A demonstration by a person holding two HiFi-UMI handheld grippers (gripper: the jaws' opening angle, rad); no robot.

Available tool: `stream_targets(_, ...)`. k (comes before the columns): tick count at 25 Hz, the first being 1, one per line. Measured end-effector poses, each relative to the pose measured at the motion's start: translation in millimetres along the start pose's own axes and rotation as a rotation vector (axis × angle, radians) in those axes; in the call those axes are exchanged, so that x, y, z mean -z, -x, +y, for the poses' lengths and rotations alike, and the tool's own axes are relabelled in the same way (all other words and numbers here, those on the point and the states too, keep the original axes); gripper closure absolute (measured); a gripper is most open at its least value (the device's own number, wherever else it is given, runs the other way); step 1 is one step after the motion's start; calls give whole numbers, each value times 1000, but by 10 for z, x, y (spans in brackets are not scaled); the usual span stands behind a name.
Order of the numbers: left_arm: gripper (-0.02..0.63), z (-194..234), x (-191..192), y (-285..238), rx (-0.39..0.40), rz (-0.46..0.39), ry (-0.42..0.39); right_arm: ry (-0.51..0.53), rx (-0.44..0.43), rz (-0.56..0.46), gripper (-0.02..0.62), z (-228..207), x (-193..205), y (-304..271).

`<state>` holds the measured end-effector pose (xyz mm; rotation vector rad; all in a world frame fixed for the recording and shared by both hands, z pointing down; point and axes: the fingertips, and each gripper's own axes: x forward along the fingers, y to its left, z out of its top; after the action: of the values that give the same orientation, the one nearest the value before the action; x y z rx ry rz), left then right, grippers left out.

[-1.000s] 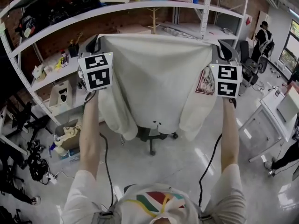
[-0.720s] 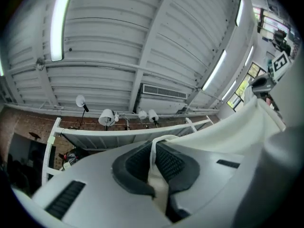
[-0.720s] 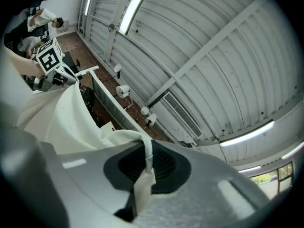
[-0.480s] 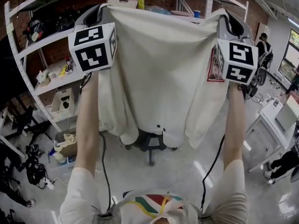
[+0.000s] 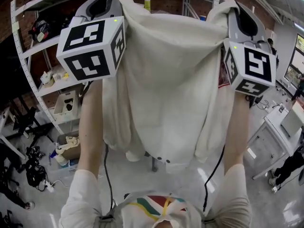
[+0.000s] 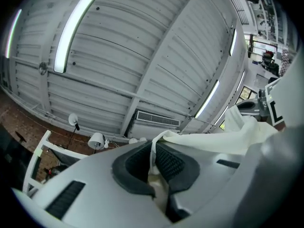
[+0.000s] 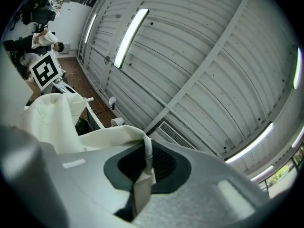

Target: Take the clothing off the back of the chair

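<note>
Left gripper point(image 6: 153, 161) and right gripper point(image 7: 147, 161) clamp thin folds of the garment point(image 5: 171, 80); we hold it high. Its weight may tug one free.

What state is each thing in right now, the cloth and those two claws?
clothing: held up by its top corners, hanging spread between the grippers.
left gripper: shut on the clothing, pointing upward.
right gripper: shut on the clothing, pointing upward.
</note>
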<state>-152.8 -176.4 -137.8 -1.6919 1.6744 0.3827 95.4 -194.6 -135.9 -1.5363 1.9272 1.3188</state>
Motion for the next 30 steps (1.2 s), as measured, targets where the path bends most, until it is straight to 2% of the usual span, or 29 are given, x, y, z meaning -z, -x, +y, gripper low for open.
stream_targets(4,588,-153,272,168,62,24,122,-30,-10,14,588,167,109,210)
stream_targets(7,588,-261,594,351,67,65,163,-46,-33,58,588,383,322,389)
stream_targets(10,588,-336,966,653,28,106,112,-61,-56,120,588,671,596,663)
stream_targets(13,588,-406,1294,963,-15,112,53,-65,-71,162,586,946,842,941)
stream_targets(16,588,-566,1613,1200,-4,148,44,-83,-81,249,586,1131,1155,1258)
stream_targets(23,588,-846,2371,1423,25,294,94,-80,-131,444,586,1447,1872,1816)
stream_targets(30,588,-1109,3074,1894,35,443,151,-178,-136,642,586,1766,2509,2544)
